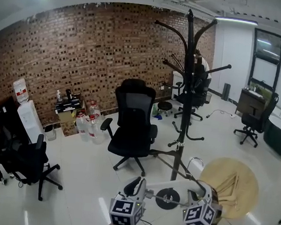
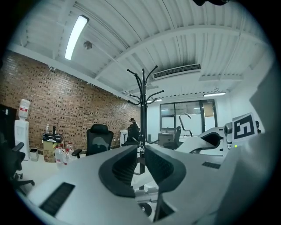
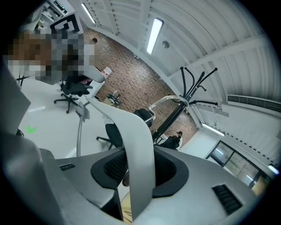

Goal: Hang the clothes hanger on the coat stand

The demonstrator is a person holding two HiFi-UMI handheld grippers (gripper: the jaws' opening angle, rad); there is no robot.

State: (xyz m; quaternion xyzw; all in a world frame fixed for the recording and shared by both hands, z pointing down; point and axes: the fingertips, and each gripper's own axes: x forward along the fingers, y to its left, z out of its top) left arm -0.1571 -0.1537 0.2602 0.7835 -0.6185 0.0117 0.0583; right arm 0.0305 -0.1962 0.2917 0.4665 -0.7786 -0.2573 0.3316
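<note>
The black coat stand (image 1: 184, 89) rises mid-room, its curved arms at the top; it also shows in the left gripper view (image 2: 142, 96) and the right gripper view (image 3: 175, 116). A white plastic clothes hanger (image 1: 172, 186) lies across the low foreground between my two grippers. My right gripper (image 3: 139, 169) is shut on the hanger's broad white arm (image 3: 136, 136), which curves up and left out of the jaws. In the head view that gripper (image 1: 202, 198) sits at the hanger's right end. My left gripper (image 2: 141, 149) (image 1: 135, 188) is beside the hanger's left end, its tips together with nothing seen between them.
A black office chair (image 1: 133, 124) stands just left of the stand. A round wooden table (image 1: 232, 186) is at the right, close to my right gripper. Water bottles (image 1: 87, 124) line the brick wall. Another chair (image 1: 30, 160) is at the left, and a person (image 1: 199, 76) sits at the back.
</note>
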